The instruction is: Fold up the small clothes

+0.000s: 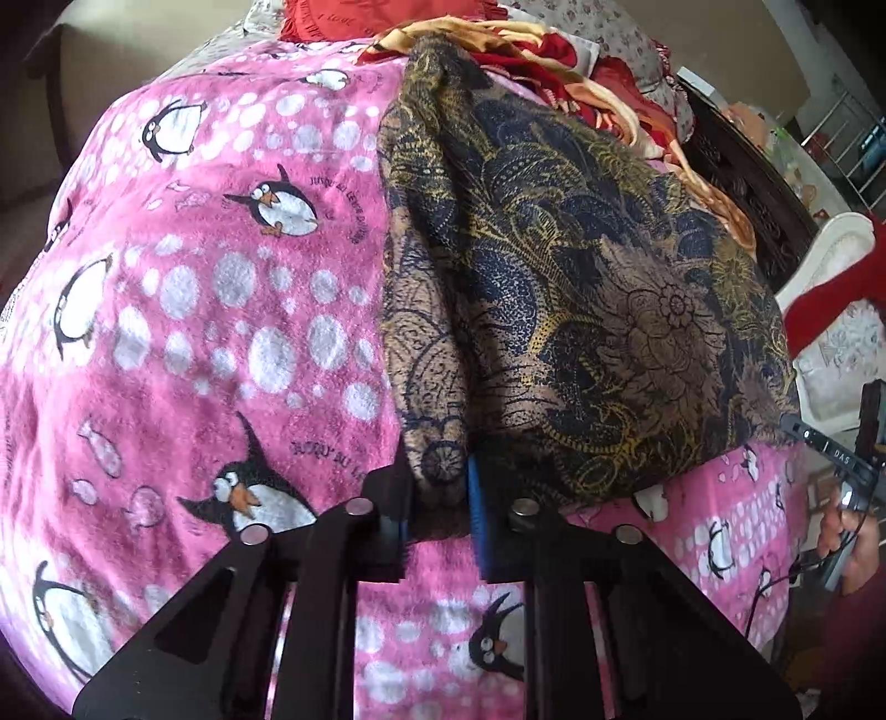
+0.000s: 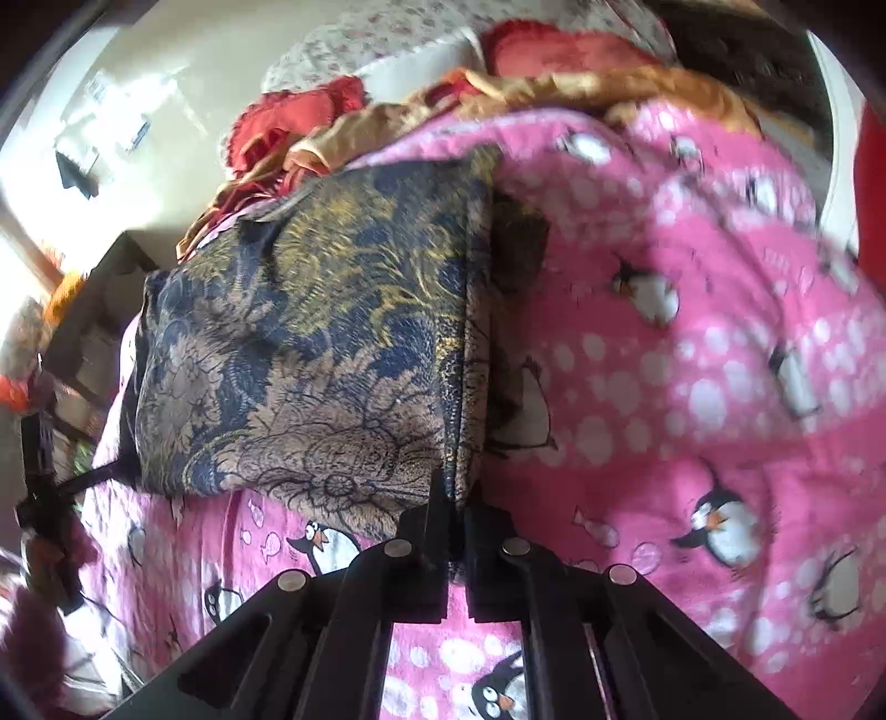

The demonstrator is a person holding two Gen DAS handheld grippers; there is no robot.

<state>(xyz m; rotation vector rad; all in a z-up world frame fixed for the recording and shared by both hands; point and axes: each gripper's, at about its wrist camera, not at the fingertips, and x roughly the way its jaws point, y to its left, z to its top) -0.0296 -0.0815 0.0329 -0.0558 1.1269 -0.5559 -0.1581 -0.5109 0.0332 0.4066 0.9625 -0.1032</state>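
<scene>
While both wrist views look down on a bed spread with a pink penguin blanket (image 1: 183,310), the batik cloth (image 1: 581,310), patterned in brown, navy and gold, lies folded on top of it. In the left wrist view it fills the centre and right of the frame, its near left corner hanging down to the lower middle. That corner sits between the 2 fingers of the left tool (image 1: 440,498), which are nearly together and clamped on the bunched fabric; a blue pad (image 1: 477,515) shows on the right finger.

In the right wrist view the same cloth (image 2: 310,343) occupies the centre left of the frame, and its right edge runs down to the lower middle, where the right tool (image 2: 457,509) is closed tight on that thin edge. The blanket (image 2: 692,360) covers the right half of that frame, somewhat blurred.

At the top of both frames lies a heap of red and orange fabric (image 1: 554,50), touching the far end of the cloth. At the right edge of the left wrist view, part of the right tool's body and a person's hand (image 1: 853,537) show.
</scene>
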